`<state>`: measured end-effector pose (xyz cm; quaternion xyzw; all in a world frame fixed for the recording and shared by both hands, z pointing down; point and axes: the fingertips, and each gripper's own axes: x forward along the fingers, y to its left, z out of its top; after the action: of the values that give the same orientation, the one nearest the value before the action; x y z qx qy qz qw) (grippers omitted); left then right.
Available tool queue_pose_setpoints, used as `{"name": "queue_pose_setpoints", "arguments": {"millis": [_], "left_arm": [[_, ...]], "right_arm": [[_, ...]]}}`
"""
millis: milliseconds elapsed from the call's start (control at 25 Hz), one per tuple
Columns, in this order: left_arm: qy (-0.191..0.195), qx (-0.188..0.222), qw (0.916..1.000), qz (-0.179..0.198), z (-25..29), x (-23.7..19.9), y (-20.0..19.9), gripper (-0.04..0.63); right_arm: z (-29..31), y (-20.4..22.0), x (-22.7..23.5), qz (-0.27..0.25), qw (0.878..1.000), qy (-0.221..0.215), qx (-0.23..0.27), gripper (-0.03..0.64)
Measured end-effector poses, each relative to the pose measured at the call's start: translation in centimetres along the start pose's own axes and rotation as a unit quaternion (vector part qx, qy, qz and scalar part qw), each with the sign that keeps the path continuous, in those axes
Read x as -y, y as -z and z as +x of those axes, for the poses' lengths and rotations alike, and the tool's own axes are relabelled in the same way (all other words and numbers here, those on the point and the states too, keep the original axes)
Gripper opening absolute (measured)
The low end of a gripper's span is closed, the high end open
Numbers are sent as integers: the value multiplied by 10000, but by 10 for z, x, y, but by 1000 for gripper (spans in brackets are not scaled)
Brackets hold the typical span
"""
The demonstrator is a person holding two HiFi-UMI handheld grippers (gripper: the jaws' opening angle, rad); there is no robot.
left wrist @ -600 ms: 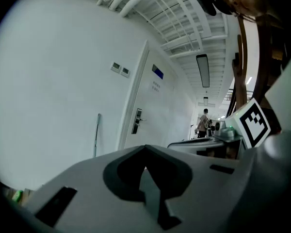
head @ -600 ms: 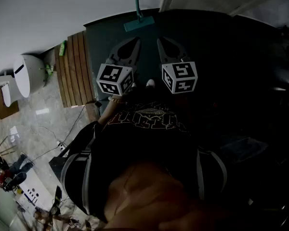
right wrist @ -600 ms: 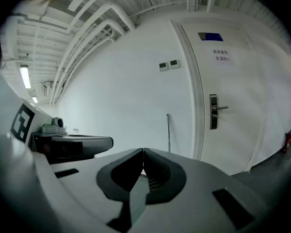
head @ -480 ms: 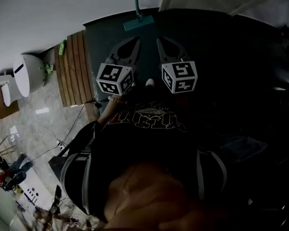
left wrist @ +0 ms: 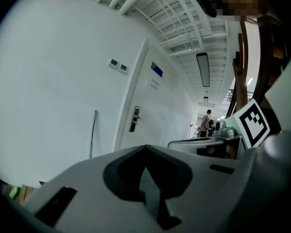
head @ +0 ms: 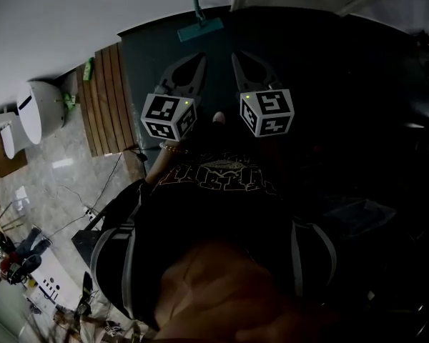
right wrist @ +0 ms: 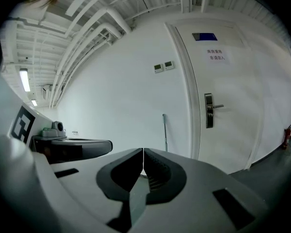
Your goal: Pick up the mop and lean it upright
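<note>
Both grippers are shut and empty: the left gripper (head: 197, 57) and the right gripper (head: 237, 56) each show their jaws tip to tip in their own views, with nothing between them. I have them side by side in front of my chest, near each other but not touching, noses tipped a little below level and aimed at the wall (head: 71, 20) ahead.

As I read it, the mop (head: 200, 28) already stands upright. Its teal head sits on the dark floor (head: 157, 56) at the foot of the wall, and its handle (right wrist: 164, 130) rises against the wall just beside the door (right wrist: 223, 81). It is well apart from both grippers.

I judge the mop light and easy to carry, with a long, stiff, thin handle. That smooth pole could twist or slide in the pads, and the flat head may hinge and flop if lifted. If I had to take it again, I would close one gripper around the middle of the handle and use the other higher up to steady it, keeping the head low.
</note>
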<state>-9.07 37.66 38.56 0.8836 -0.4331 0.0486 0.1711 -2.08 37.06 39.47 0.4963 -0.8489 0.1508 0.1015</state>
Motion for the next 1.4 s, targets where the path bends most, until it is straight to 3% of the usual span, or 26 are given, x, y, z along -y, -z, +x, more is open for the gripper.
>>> {"name": "queue_pose_setpoints", "arguments": {"millis": [360,600,920,1400], "left_arm": [[-25,-89,9999,120,21,-22,-8,37],[88,-88,9999,-45,54,-63,-22,37],[290,-68,9995,131,101,-122,-54,37],[488,-167,9986,153,137,-185,-76,37]], "right_arm": [[23,-7,14,39,9999,100,-54,20],[72,-26,25,-13,9998,173,-61,20],[147,-56,35,-1,9998,198,19,20],[215,-76,48,40,9988,480,10,20]]}}
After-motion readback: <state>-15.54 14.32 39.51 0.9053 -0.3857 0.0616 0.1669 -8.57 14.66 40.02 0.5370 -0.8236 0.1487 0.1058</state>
